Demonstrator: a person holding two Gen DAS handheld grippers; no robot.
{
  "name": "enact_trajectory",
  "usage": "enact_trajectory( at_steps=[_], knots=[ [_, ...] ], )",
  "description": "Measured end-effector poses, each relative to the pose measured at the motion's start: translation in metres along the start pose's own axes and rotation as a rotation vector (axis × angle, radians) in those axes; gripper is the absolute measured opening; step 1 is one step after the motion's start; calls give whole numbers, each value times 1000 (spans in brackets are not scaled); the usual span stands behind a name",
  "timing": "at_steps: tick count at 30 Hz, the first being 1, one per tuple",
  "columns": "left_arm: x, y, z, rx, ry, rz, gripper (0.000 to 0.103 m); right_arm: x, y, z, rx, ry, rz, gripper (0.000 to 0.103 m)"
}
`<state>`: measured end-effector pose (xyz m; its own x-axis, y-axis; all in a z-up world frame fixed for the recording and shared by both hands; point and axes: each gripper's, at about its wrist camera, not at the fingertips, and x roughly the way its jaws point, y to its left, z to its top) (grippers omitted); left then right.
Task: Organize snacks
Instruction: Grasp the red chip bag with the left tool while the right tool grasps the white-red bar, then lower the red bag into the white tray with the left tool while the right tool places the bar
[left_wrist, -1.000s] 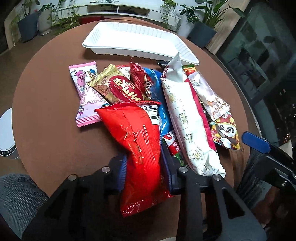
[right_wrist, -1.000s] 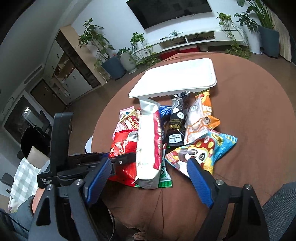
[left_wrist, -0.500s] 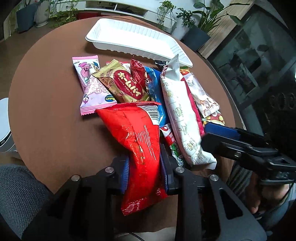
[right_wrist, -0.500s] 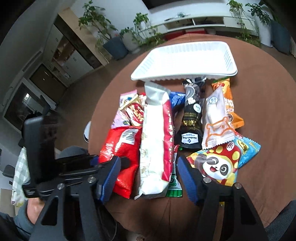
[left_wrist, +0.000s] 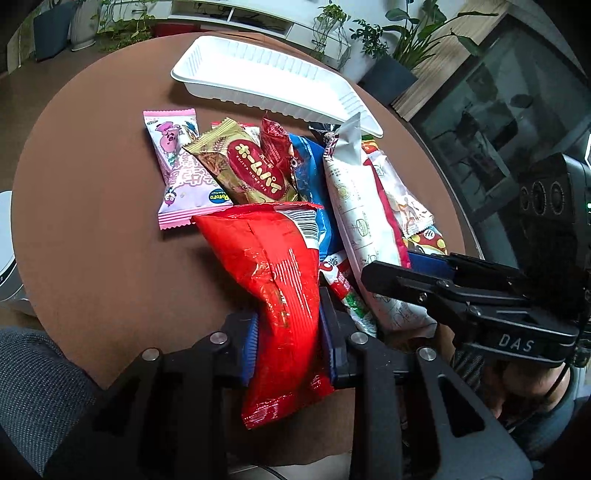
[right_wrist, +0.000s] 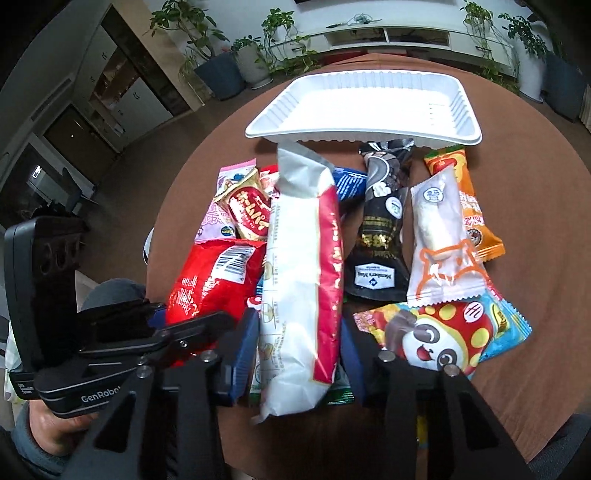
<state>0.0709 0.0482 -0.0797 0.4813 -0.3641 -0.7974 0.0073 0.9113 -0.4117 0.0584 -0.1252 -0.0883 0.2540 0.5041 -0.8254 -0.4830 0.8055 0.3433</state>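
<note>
A round brown table (right_wrist: 535, 229) fills most of both views, with my knees at its near edge. Toward the far side sits a long white ribbed tray (right_wrist: 364, 107), with nothing visible inside it. Between the tray and me lies a loose pile of snack packets, several overlapping. The biggest is a long white-and-red pack (right_wrist: 303, 273) running from near the tray toward me; my right gripper (right_wrist: 299, 350) has its two blue-padded fingers on either side of its near end, close against the wrapper, though whether they are pressing it I cannot tell. Left of that pack is a crinkled red bag (left_wrist: 280, 295), and my left gripper (left_wrist: 288, 343) is closed on its lower half, pads pinching the foil from both sides. Right of the long pack lies a panda packet (right_wrist: 439, 336), partly overlapped by a white pouch with an orange outline (right_wrist: 443, 243), which in turn overlaps an orange packet (right_wrist: 469, 206). A black packet (right_wrist: 380, 236) lies beside the pouch. On the left sit a pink wrapper (left_wrist: 177, 166) and, overlapping it, a gold-and-red biscuit pack (left_wrist: 243, 166).
</note>
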Motion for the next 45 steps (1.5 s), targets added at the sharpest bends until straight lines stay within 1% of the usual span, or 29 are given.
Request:
enact_trajectory(
  at_steps=[1,2,3,4,12,15,20,22,25,32,41,45],
  knots=[
    [0,0,0,1,0,0,25,-1,-1,0,1,-2,1,36],
    [-2,0,-1,1,-1,-1,25,-2,-3,-1,2,-3,-1,33],
    [-3,-1,-1,0,-2,-2,25,-3,-4,-1,5,-8,-2,28],
    [-4,0,-1,-1,-5,-8,25,-4,-5,-2,8,-10,2,16],
    [-5,2,-1,-2,-11,-23,24,-14,-11,-1,35,-53,19,15],
    [-4,3,-1,0,-14,-25,24,-20,-15,0,40,-81,22,11],
    [-2,4,-3,4,-15,-28,24,-19,-9,-1,19,-73,20,10],
    [-2,4,-3,3,-17,-32,24,-18,-5,-1,14,-71,24,7],
    [-3,5,-3,3,-22,-38,23,-18,-3,0,24,-85,34,6],
    [-5,6,-4,6,-39,-63,23,-34,-5,6,43,-128,65,6],
    [-23,13,0,-2,-81,-91,23,-45,-11,10,73,-164,100,6],
    [-38,18,11,-6,-116,-106,23,-56,-24,15,106,-193,113,6]
  ],
)
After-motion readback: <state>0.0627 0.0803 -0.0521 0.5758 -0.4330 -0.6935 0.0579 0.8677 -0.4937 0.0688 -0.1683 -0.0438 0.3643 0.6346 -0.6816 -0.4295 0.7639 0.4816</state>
